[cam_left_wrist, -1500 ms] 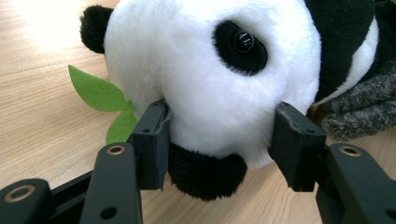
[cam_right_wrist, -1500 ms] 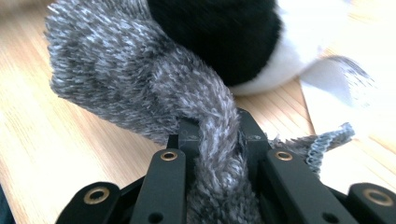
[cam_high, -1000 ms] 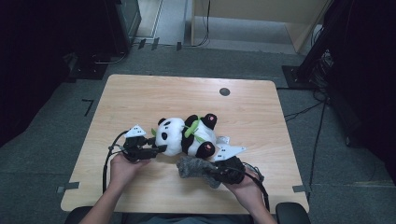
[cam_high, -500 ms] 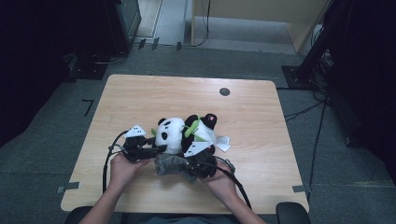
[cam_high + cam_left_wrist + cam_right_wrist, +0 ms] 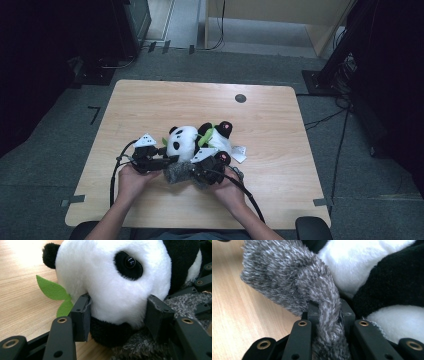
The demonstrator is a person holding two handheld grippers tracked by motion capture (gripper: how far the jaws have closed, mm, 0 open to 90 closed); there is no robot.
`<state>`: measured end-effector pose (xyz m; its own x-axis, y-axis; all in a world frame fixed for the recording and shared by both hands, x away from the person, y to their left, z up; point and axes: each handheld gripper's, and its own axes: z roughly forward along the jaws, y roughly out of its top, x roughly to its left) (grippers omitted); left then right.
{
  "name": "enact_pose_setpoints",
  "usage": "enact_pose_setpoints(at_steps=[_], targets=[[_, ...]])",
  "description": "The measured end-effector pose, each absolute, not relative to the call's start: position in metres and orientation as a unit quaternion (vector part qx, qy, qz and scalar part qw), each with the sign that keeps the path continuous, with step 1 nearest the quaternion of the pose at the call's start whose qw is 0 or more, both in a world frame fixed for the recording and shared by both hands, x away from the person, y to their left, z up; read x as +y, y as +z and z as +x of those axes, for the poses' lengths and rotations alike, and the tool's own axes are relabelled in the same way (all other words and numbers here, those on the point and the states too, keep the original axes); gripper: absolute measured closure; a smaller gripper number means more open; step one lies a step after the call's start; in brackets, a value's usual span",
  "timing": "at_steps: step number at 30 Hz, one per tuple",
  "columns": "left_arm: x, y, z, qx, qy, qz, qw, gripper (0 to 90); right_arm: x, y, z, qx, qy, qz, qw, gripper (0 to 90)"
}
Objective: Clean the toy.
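- Table (image 5: 150, 100): light wood; a small dark round disc (image 5: 240, 98) sits near the far edge, well apart from everything else.
- Panda (image 5: 182, 141): plush toy lying near the middle of the near half of the table, white head toward the left gripper, black limbs toward the right. White tag (image 5: 239, 153) lies at its right side.
- Green felt leaf (image 5: 53, 291) lies flat on the wood beside the panda's head.
- Grey sock (image 5: 179, 172): fuzzy grey fabric piece, just in front of the panda on the near side, touching it, between the two grippers.
- Left gripper (image 5: 162, 162): jaws spread fairly wide, one on each side of the panda's lower head. In the left gripper view the left pad (image 5: 81, 315) presses the white fur; the right pad sits at the fur edge against the sock. Cannot tell whether it actually grips.
- Right gripper (image 5: 328, 311): jaws narrow, pinching a twisted strand of the sock; the rest of the sock fans out above the jaws, against the panda's body.
- Both hands (image 5: 131, 180) hold the grippers at the near table edge.
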<state>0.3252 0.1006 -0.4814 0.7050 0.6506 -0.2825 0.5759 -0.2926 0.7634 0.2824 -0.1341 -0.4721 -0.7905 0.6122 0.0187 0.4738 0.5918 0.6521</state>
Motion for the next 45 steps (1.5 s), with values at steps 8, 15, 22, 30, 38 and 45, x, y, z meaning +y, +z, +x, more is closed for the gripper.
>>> enact_pose_setpoints(at_steps=[8,15,22,30,38,45], targets=[[0.101,-0.481,0.325,0.381,0.042,0.803,0.455,43.9,-0.143,-0.469,0.277,0.883,0.331,0.312,0.115,76.9],[0.101,-0.481,0.325,0.381,0.042,0.803,0.455,43.9,-0.155,-0.465,0.268,0.881,0.334,0.310,0.124,76.9],[0.101,-0.481,0.325,0.381,0.042,0.803,0.456,43.9,-0.172,-0.461,0.257,0.879,0.340,0.312,0.118,77.2],[0.101,-0.481,0.325,0.379,0.044,0.805,0.455,43.9,-0.205,-0.456,0.253,0.866,0.344,0.342,0.124,76.9],[0.101,-0.481,0.325,0.379,0.043,0.805,0.455,43.9,-0.233,-0.454,0.255,0.861,0.353,0.349,0.111,76.4],[0.101,-0.481,0.325,0.379,0.042,0.804,0.455,44.0,-0.239,-0.449,0.253,0.859,0.354,0.352,0.110,76.4]])
